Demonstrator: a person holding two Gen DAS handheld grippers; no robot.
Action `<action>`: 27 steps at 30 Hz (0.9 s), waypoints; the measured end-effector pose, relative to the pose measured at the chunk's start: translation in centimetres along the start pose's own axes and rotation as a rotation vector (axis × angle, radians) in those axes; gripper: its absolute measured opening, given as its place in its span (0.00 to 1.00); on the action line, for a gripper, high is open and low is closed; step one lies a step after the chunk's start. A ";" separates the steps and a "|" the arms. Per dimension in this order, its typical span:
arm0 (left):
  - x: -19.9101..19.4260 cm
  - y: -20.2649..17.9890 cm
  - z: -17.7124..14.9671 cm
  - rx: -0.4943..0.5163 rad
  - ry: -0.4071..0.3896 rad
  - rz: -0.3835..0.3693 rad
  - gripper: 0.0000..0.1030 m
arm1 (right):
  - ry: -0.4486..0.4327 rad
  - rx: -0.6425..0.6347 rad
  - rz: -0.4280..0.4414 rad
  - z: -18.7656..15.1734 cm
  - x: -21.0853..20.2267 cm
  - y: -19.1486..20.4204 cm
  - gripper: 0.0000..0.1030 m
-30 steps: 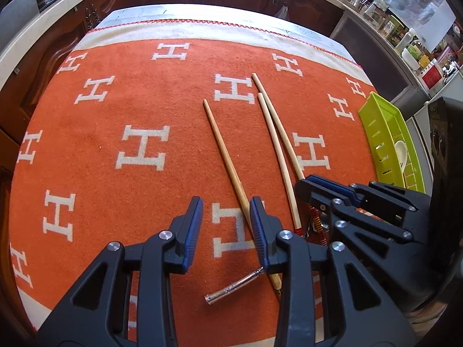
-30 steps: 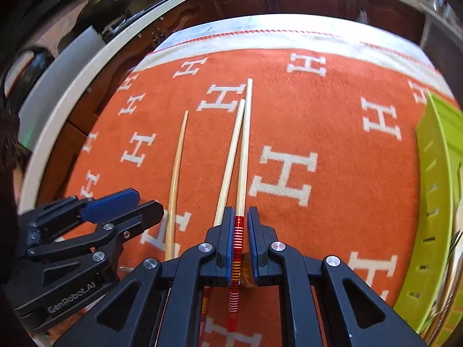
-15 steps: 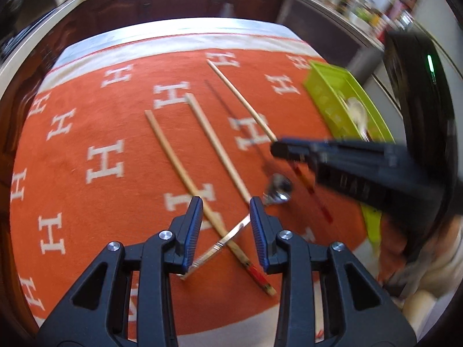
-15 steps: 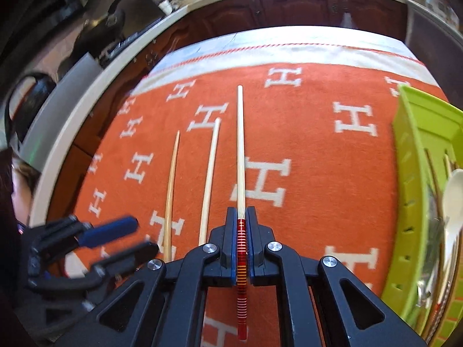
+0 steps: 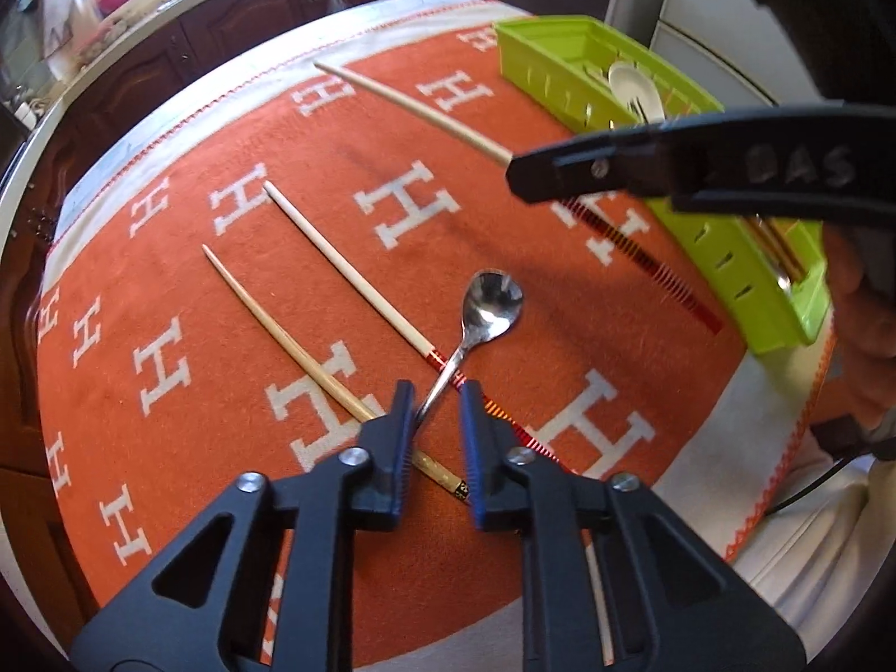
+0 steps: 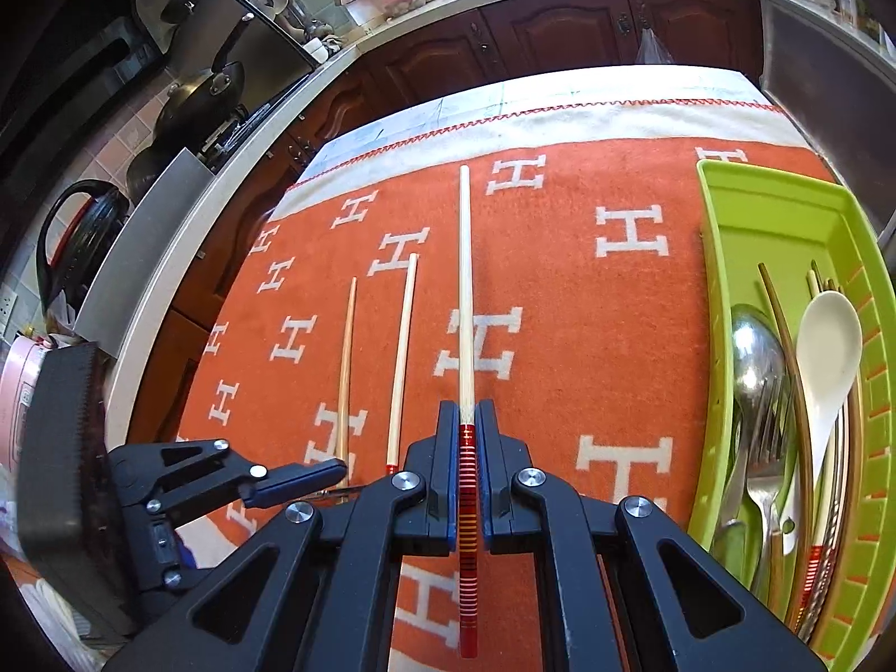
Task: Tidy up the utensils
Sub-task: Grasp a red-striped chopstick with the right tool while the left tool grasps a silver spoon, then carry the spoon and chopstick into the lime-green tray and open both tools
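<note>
My right gripper point(image 6: 466, 431) is shut on a pale chopstick with a red striped end point(image 6: 465, 280) and holds it above the orange cloth; it also shows in the left wrist view point(image 5: 414, 106). My left gripper point(image 5: 437, 409) is open, its jaws on either side of the handle of a small metal spoon point(image 5: 490, 305) that lies on the cloth across a second red-ended chopstick point(image 5: 347, 269). A plain wooden chopstick point(image 5: 280, 336) lies to the left. The green tray point(image 6: 728, 257) at the right holds spoons, forks and chopsticks.
The orange cloth with white H marks point(image 6: 560, 291) covers the table. The table's white-bordered far edge point(image 6: 504, 112) faces dark kitchen cabinets. Pans and a kettle stand on the counter at the left point(image 6: 196, 106). The person's body point(image 5: 812, 504) is at the right.
My right gripper has lifted the red-ended chopstick off the cloth and carried it toward the green tray. My left gripper has swung right and moved in around the spoon's handle.
</note>
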State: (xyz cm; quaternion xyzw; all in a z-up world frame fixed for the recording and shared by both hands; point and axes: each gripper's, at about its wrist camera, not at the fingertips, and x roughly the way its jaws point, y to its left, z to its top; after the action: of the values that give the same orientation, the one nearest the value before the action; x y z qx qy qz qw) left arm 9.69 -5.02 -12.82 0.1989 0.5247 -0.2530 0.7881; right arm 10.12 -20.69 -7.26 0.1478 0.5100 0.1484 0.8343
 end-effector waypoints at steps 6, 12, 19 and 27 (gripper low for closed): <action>1.2 -0.2 0.4 0.031 0.039 -0.007 0.11 | -0.011 0.005 0.002 -0.2 -0.7 -0.7 0.05; 1.6 -1.1 0.9 0.055 0.074 0.021 0.02 | -0.008 0.015 0.019 -0.8 -0.7 -1.4 0.05; 1.2 -0.4 0.8 -0.109 0.063 0.017 0.02 | -0.010 0.029 0.036 -1.3 -1.0 -2.0 0.05; -1.6 0.3 0.9 -0.213 0.013 -0.032 0.02 | -0.059 0.054 0.052 -2.2 -3.7 -2.9 0.05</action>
State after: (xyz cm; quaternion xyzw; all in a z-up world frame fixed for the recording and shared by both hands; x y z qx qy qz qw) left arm 10.03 -5.04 -10.97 0.1073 0.5567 -0.2069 0.7973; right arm 6.76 -24.60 -6.37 0.1879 0.4852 0.1518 0.8404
